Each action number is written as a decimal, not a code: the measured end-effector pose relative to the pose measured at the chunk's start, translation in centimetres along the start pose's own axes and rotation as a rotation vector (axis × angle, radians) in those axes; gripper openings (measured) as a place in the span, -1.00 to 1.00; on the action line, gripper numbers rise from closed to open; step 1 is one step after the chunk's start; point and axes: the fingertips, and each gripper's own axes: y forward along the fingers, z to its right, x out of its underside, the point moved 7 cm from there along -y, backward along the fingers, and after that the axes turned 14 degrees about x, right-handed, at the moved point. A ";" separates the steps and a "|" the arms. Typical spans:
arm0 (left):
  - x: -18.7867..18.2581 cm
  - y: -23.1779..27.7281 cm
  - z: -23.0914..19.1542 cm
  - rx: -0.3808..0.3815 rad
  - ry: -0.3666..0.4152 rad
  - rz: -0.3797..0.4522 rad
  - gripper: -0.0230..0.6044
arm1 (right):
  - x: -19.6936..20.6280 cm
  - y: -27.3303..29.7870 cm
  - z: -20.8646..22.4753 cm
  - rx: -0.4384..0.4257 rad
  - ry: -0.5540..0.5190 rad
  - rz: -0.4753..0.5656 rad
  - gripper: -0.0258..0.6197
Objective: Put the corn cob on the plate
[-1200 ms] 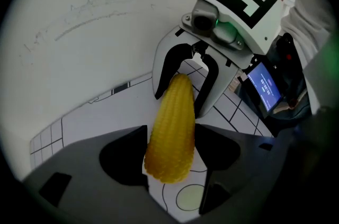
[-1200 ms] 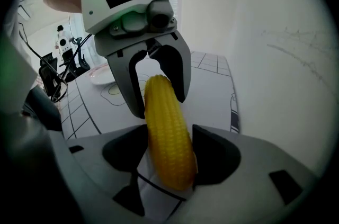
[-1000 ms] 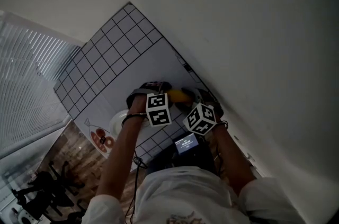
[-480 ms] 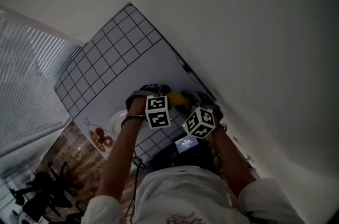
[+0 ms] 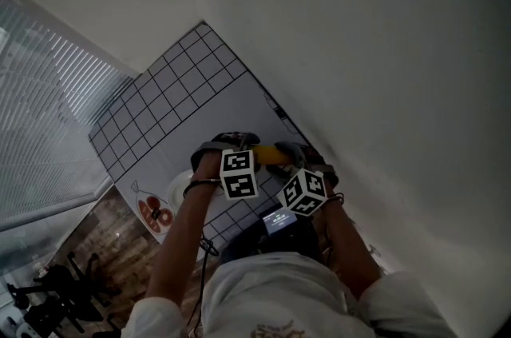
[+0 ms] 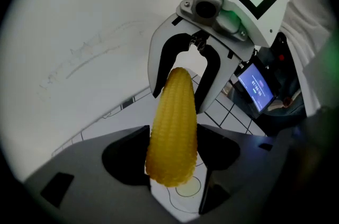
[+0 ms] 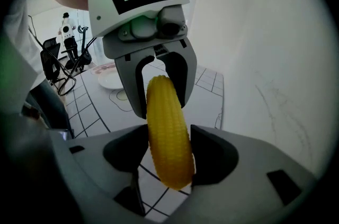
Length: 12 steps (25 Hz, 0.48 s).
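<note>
A yellow corn cob [image 5: 271, 154] hangs in the air above the gridded mat, between my two grippers. In the left gripper view the cob's thick end [image 6: 172, 135] sits between the pads of my left gripper [image 6: 172, 162], which is shut on it. Its far tip lies between the fingers of the right gripper [image 6: 179, 100]. From the right gripper view, my right gripper [image 7: 169, 157] is shut on the cob [image 7: 168, 135], with the left gripper [image 7: 160, 107] facing it. The white plate [image 7: 110, 80] lies on the mat behind the left gripper, and shows left of the arms [image 5: 177, 186] in the head view.
The white mat with a black grid [image 5: 172, 101] runs along a plain wall [image 5: 359, 73]. A fruit picture [image 5: 149, 212] is printed by the plate. A small lit screen [image 5: 278, 222] sits near the person's body. Blinds [image 5: 48, 113] are at the left.
Both grippers stay together on the cob. The head view has shifted slightly, so hands and mat sit a little lower in the picture.
</note>
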 end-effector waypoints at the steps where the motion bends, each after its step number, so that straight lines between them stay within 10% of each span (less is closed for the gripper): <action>1: -0.2 -0.4 0.1 -0.007 0.001 0.003 -0.06 | -0.2 -0.3 0.2 0.007 -0.007 0.005 -0.13; 12: 0.3 -3.1 1.6 -0.059 -0.027 0.003 -0.06 | -2.7 -1.7 0.0 0.001 -0.053 0.047 -0.13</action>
